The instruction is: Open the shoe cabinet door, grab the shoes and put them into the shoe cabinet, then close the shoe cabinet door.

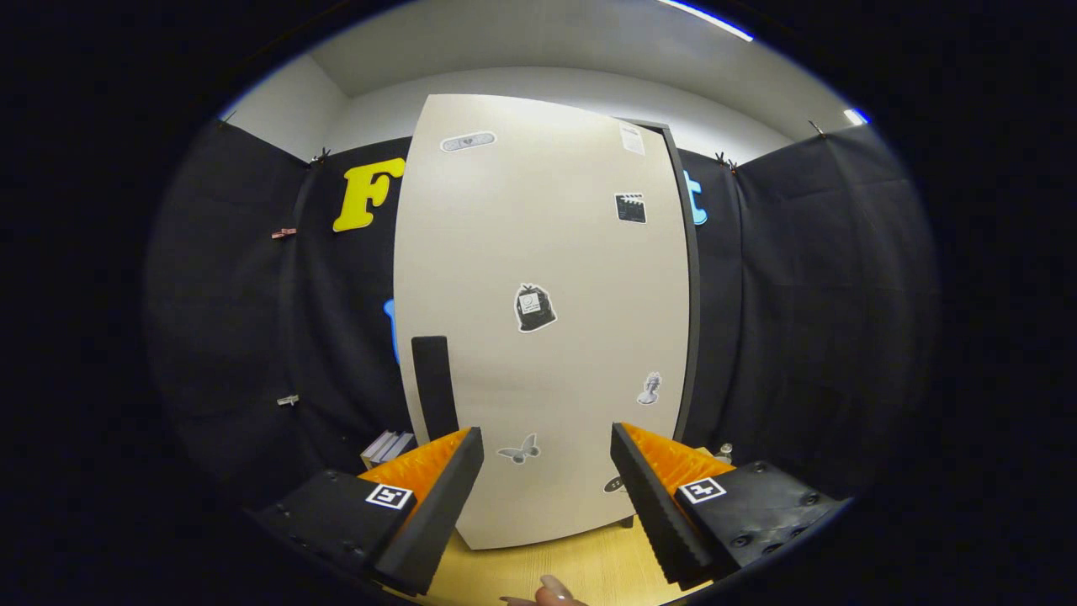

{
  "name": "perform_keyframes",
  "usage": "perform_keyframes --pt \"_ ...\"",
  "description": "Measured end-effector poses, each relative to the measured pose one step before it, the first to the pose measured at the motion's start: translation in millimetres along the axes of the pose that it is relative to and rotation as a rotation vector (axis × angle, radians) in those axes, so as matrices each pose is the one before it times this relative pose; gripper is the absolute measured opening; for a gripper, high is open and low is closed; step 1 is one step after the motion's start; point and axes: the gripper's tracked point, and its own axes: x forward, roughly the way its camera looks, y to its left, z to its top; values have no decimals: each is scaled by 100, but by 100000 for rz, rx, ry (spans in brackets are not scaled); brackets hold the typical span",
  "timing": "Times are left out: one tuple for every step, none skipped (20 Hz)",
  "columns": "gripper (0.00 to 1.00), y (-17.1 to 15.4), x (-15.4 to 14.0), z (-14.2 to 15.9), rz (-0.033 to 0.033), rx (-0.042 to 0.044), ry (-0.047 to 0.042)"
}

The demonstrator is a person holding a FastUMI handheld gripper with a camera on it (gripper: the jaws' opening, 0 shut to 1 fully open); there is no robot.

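Gripper view: tongs (547,471) spread wide, nothing btw them, both fingers (437,505) black w/ orange backing and a square marker tag on each base. Straight ahead, just beyond fingertips: shoe cabinet (538,320), tall, beige, standing on light wood surface (580,568). Cabinet door (505,252) looks closed, flat front facing cam; dark cabinet edge (692,286) visible along its right side. Black vertical handle (434,387) on door's lower left, just above and beyond the left finger tip, not touched. Door carries several stickers: oblong one (468,141) near top left, paper label (632,138) top right, clapperboard (630,207) below it, black bag sticker (533,307) mid door, small bust figure (649,388) lower right, butterfly (518,451) low, btw the two fingertips in line of sight. Part of another dark sticker (614,485) at right finger's inner edge, partly hidden. Stack of pale flat items (387,446) (books? can't tell) left of cabinet base, behind left finger. Small object (725,452) right of cabinet base, too small to ID. Fingertip of a person's hand (551,592) at bottom, on/above surface, btw finger bases.
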Motion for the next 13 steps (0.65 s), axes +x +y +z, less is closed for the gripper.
perform_keyframes --pt "98 229 -170 252 534 -269 -449" --pt "98 151 -139 94 529 -453 -382" --pt "98 197 -91 -26 516 -463 -105" --pt "98 147 -68 -31 542 -271 -54" --pt "98 62 -9 -92 505 32 40" --pt "98 29 -15 -134 370 94 66" --pt "98 59 -6 -72 193 96 163" --pt "98 43 -115 -89 219 309 278" --pt "97 87 -27 -101 298 424 328" --pt "97 10 -30 -112 210 387 300" --pt "97 1 -73 -101 101 209 356" --pt "97 6 -13 -70 -49 -151 251" --pt "97 13 -15 -75 23 -235 428"
